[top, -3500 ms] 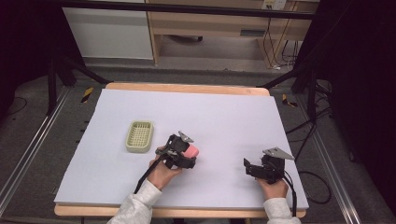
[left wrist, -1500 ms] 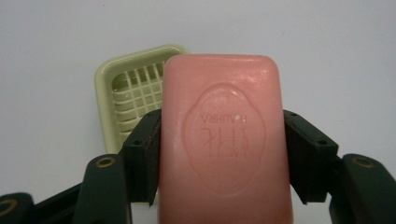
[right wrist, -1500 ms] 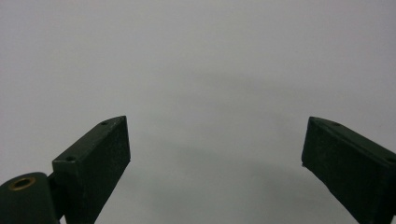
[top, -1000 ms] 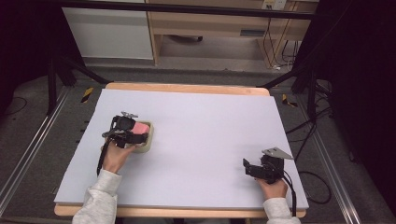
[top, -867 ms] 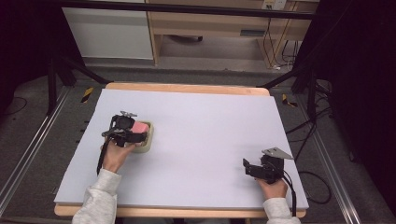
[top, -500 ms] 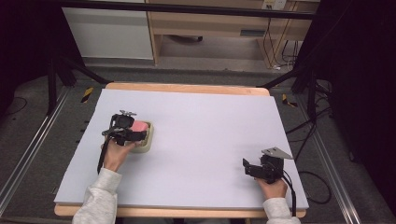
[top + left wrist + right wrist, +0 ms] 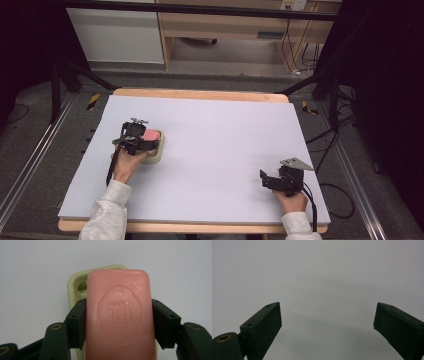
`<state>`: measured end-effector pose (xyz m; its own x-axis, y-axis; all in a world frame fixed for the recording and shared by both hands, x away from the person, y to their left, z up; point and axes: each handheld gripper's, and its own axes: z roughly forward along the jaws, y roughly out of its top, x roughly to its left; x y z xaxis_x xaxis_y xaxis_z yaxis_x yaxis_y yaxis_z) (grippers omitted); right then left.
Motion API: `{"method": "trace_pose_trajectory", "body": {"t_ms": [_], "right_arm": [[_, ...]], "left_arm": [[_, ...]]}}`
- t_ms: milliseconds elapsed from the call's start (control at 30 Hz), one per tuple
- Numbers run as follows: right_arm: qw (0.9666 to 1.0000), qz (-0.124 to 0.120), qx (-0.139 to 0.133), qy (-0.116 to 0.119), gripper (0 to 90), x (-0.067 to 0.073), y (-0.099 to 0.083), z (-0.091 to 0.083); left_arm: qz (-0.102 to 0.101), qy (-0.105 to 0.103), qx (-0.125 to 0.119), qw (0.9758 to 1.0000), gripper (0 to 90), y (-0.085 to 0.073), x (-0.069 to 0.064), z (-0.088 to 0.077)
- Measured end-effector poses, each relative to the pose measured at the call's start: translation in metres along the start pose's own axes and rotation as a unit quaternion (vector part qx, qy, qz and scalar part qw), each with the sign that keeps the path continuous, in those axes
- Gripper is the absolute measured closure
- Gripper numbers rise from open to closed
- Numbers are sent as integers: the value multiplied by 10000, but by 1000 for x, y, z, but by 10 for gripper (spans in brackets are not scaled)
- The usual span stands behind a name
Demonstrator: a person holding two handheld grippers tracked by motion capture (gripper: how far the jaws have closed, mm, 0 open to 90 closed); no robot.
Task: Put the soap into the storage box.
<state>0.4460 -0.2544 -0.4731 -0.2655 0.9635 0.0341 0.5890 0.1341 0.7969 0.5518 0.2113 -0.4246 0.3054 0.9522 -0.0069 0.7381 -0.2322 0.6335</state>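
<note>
With the left gripper point(image 7: 119, 322) clamped on the soap point(image 7: 119, 315) right above the dish point(image 7: 75, 287), lower it level and centred before letting go, while the right gripper point(image 7: 327, 322) idles open.

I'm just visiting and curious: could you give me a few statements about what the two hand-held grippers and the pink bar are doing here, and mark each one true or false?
1. The left gripper is clamped on the pink soap bar. True.
2. The soap bar is held over the pale green dish. True; the dish's rim shows behind and beneath it.
3. The right gripper holds a second soap bar. False; its jaws stand wide apart with nothing between them.
4. The dish sits at the right side of the white table. False; it sits at the left side, by the left gripper.
5. The soap bar has a stamped oval emblem on its face. True.
</note>
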Motion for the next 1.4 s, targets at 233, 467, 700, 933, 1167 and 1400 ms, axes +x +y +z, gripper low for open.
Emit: {"method": "trace_pose_trajectory", "body": {"t_ms": [233,467,700,933,1167,1400], "right_arm": [[10000,-8,0,0,82,0,0,0],[10000,-5,-2,2,82,0,0,0],[10000,10,5,13,82,0,0,0],[10000,11,7,12,82,0,0,0],[10000,-7,2,5,81,0,0,0],[10000,7,9,17,82,0,0,0]], "left_arm": [[-6,6,59,10000,370,-1,-1,4],[-19,53,106,9999,370,-2,0,8],[-20,76,146,9999,370,-3,-1,9],[-43,86,170,9998,370,-3,1,11],[-46,102,187,9998,370,-4,1,12],[-33,134,237,9996,370,-4,1,15]]}}
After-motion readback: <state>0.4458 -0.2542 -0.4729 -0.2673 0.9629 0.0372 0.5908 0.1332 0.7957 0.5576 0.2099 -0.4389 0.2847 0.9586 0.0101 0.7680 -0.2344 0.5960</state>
